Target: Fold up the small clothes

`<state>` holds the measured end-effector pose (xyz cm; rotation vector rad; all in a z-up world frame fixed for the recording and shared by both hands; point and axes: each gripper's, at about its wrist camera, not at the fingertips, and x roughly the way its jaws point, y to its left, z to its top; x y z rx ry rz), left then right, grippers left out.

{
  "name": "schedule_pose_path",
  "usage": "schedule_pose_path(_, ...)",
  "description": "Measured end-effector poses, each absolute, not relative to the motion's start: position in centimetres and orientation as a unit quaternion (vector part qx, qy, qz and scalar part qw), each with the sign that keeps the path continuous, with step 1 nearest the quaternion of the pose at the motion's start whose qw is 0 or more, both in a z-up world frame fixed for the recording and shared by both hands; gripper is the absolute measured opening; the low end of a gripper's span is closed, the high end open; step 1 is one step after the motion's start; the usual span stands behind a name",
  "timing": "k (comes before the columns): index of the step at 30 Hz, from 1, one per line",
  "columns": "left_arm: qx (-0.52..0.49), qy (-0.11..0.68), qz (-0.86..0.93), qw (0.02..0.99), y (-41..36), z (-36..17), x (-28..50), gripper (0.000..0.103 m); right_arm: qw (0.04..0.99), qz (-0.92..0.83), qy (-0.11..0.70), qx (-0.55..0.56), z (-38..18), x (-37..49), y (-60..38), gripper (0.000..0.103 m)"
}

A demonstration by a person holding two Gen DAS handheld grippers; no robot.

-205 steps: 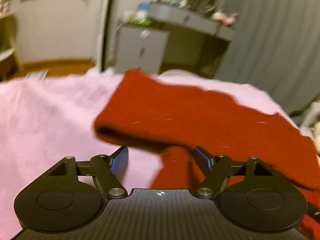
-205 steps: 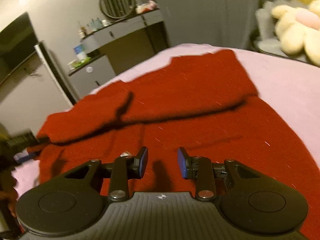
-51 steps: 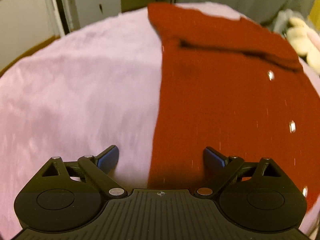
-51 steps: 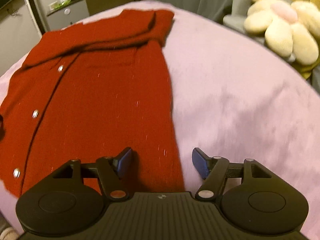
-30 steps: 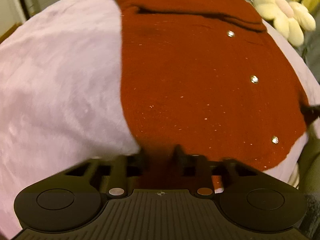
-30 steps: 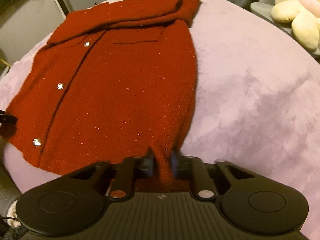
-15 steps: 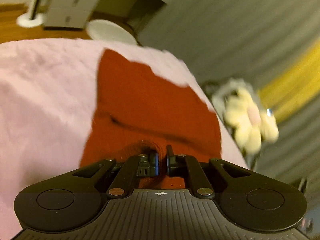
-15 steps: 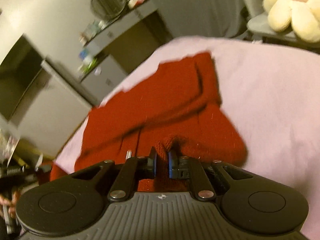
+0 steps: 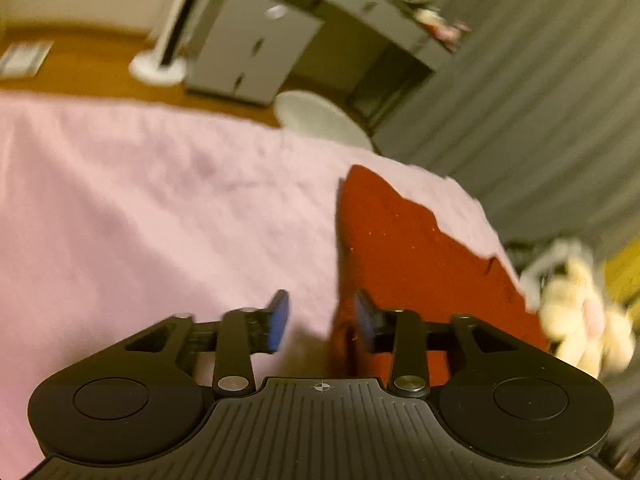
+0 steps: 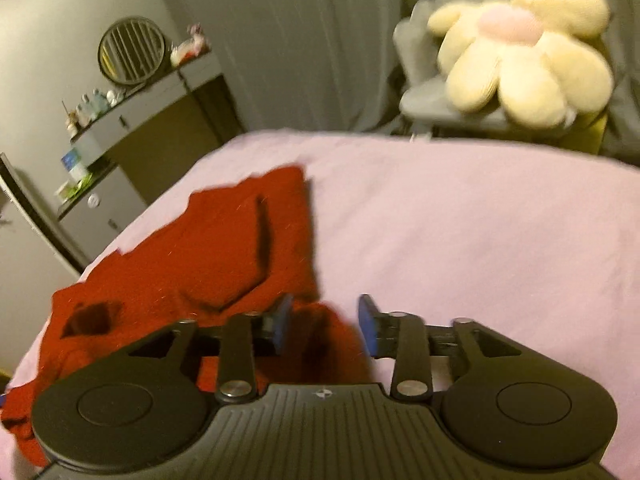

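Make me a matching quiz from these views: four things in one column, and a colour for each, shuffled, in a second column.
Things:
1. cardigan
2. bedspread
3. flower cushion
4. curtain

Colours:
A. grey
B. cream with a pink middle
C. dark red
D. pale pink

Pairs: 1-C, 2-D, 3-B, 4-A

A folded cardigan (image 10: 224, 256) lies on the bed (image 10: 460, 240), toward its far left part in the right wrist view. Beyond the bed's far edge a flower cushion (image 10: 524, 52) sits on a chair (image 10: 424, 100); a desk (image 10: 156, 92) stands far left.
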<state>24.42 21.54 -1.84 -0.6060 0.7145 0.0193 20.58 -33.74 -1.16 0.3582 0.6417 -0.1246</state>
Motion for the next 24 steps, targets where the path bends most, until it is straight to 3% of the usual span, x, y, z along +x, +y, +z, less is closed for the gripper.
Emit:
schedule_pose_path(2, -0.244, 0.351, -0.024, 0.904, 21.2, -1.9, 23.8, 0.058, 0.940, -0.057, 0.308, 0.138, -0.6, 20.1, -34.3, 0.041)
schedule_pose_path(5, -0.165, 0.357, -0.058, 0.918, 19.9, -2.4, 22.2, 0.061, 0.944, -0.024, 0.323, 0.057, -1.0, 19.8, -33.4, 0.041)
schedule_pose_path(10, -0.101, 0.393, -0.095, 0.909, 17.1, -4.2, 22.0, 0.061, 0.937, 0.024, 0.345, -0.043, -2.0, 20.0, -29.6, 0.041)
schedule_pose_path(16, -0.028, 0.379, -0.110, 0.919, 12.7, -3.7, 25.2, 0.061, 0.935, 0.053, 0.349, -0.036, -2.2, 21.7, -25.6, 0.042)
schedule_pose_path(20, -0.106, 0.366, -0.044, 0.924, 13.7, -2.9, 28.3, 0.061, 0.934, 0.074, 0.347, -0.039, -2.2, 21.5, -23.9, 0.043)
schedule_pose_path(24, -0.159, 0.341, -0.006, 0.927, 16.1, -2.7, 28.6, 0.061, 0.940, 0.042, 0.337, -0.020, -1.9, 21.3, -25.6, 0.053)
